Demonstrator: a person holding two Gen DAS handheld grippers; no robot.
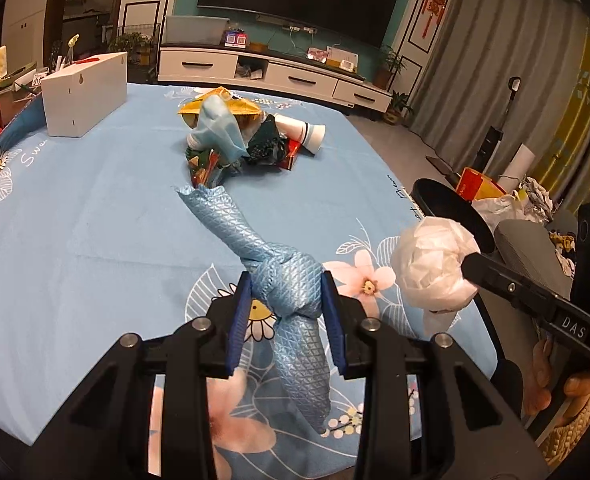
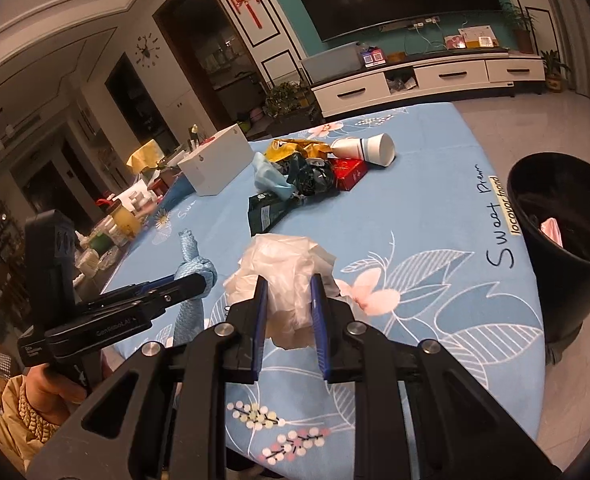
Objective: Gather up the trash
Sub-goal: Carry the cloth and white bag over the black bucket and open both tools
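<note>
My left claw [image 1: 285,300] is clamped on the knot of the soft, light blue quilted cloth [image 1: 271,264]; my right claw [image 2: 289,300] squeezes the crumpled white plastic-and-tissue wad [image 2: 283,276], flimsy and light. The black plastic bin [image 2: 567,216] sits off to its right.

In the left wrist view the black bin [image 1: 451,208] at about three o'clock shows only part of its rim, the rest hidden behind the crumpled white plastic [image 1: 435,264] and the right gripper [image 1: 469,264], whose far finger cannot be seen. In the right wrist view, the bin's [image 2: 555,264] contents are too dark to make out apart from a pink scrap, its right side is cut off by the lens edge, and the knotted blue cloth [image 2: 193,270] at nine o'clock is partly covered by the left gripper [image 2: 203,282]. The trash pile [image 2: 307,172] at twelve o'clock overlaps so much that the items underneath cannot be told, and the clutter [image 2: 107,236] beyond the worktop's [image 2: 415,208] left edge is too small to identify.
</note>
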